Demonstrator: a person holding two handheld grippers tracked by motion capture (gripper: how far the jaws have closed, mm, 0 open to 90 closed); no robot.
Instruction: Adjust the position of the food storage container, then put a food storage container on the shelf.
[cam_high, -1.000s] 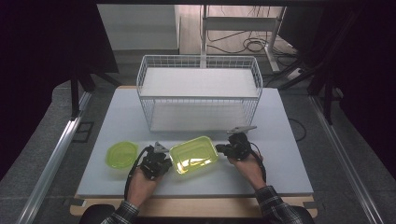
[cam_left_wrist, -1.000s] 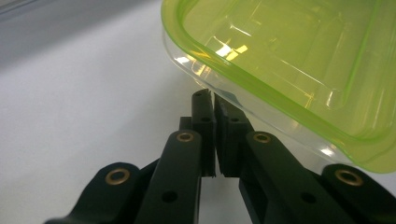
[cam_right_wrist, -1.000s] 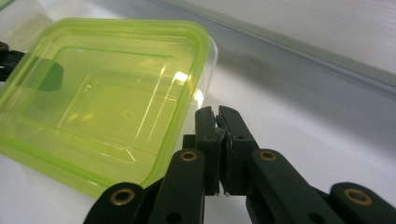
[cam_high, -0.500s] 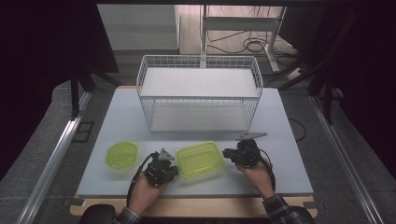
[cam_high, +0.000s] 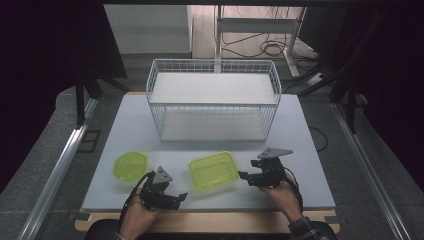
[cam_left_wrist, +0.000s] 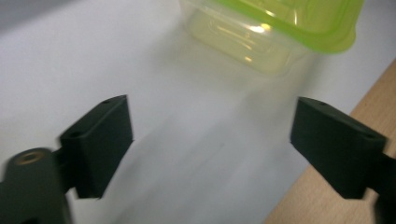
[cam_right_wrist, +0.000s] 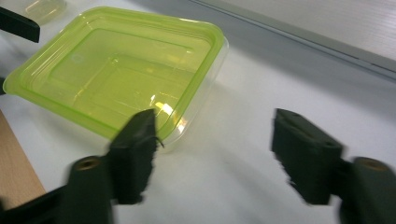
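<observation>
A rectangular clear container with a yellow-green lid (cam_high: 213, 170) (cam_right_wrist: 121, 74) (cam_left_wrist: 275, 28) rests on the white table near its front edge. My left gripper (cam_high: 181, 196) (cam_left_wrist: 210, 149) is open, just left of and nearer than the container, apart from it. To the container's right my right gripper (cam_high: 241, 176) (cam_right_wrist: 215, 140) stands open, its jaws pointing at the container's side without touching it. A round yellow-green container (cam_high: 131, 165) sits further left on the table.
A white wire basket with a shelf (cam_high: 212, 100) stands at the middle back of the table (cam_high: 300, 145). The table's wooden front edge (cam_left_wrist: 327, 196) runs right beside my left gripper.
The rectangular container has been set down and let go. Both grippers have backed away from it toward the front edge, the left one nearer and lower.
</observation>
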